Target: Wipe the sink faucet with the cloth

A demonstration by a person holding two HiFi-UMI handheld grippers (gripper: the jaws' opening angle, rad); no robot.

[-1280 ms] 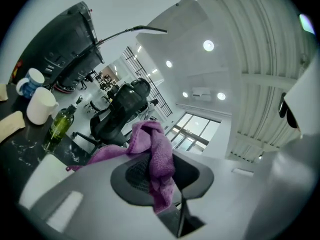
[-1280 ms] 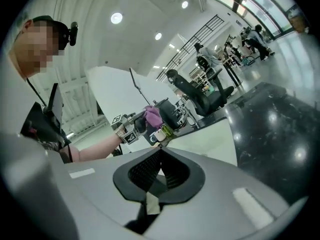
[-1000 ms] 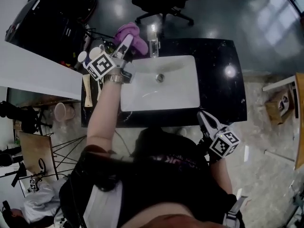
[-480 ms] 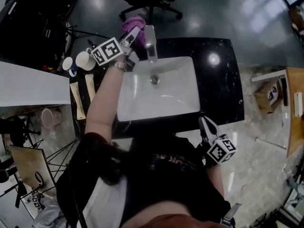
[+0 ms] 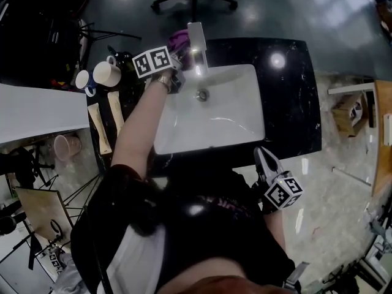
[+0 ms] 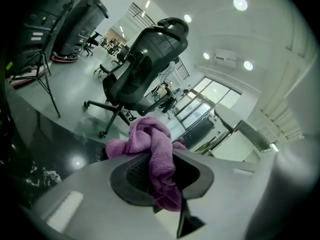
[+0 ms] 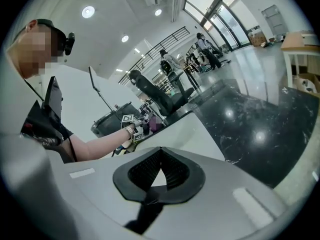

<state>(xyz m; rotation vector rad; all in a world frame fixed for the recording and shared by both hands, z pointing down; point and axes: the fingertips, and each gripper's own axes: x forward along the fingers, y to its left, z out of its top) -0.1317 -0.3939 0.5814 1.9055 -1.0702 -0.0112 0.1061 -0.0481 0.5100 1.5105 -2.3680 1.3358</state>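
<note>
Purple cloth (image 5: 179, 40) at the back edge of the sink (image 5: 211, 112), head view. It sits bunched in the left tool (image 5: 179, 52), just beside the left flank of the faucet (image 5: 197, 37). Whether it touches the metal I cannot tell from above. The forearm (image 5: 138, 124) is stretched out over the sink's left rim. Sink is white, set in a black desk (image 5: 288, 84). Two mugs (image 5: 98, 75) stand on the desk, left of the left tool and apart from it. Right tool (image 5: 262, 159) hangs at the near edge of the desk, right of the sink, well apart from faucet and cloth.

Left gripper view: left tool (image 6: 162, 179) clenched on the cloth (image 6: 157, 149). A fold of fabric runs down between the two pads and fills the gap. The rest bulges out past the tips, up and to the left. Jaws stand partway apart, held so by the thickness of the fabric. Behind the cloth is an office chair (image 6: 145, 54) on the floor. Dark desk (image 6: 45, 149) surface shows low left.

Right gripper view: right tool (image 7: 159, 176) clamped fully together, pads meeting, nothing between them. Beyond the tips lie the white sink (image 7: 187, 134) and the black desk (image 7: 260, 124). Far off, the forearm (image 7: 95, 148) reaches to the sink's back edge.
</note>
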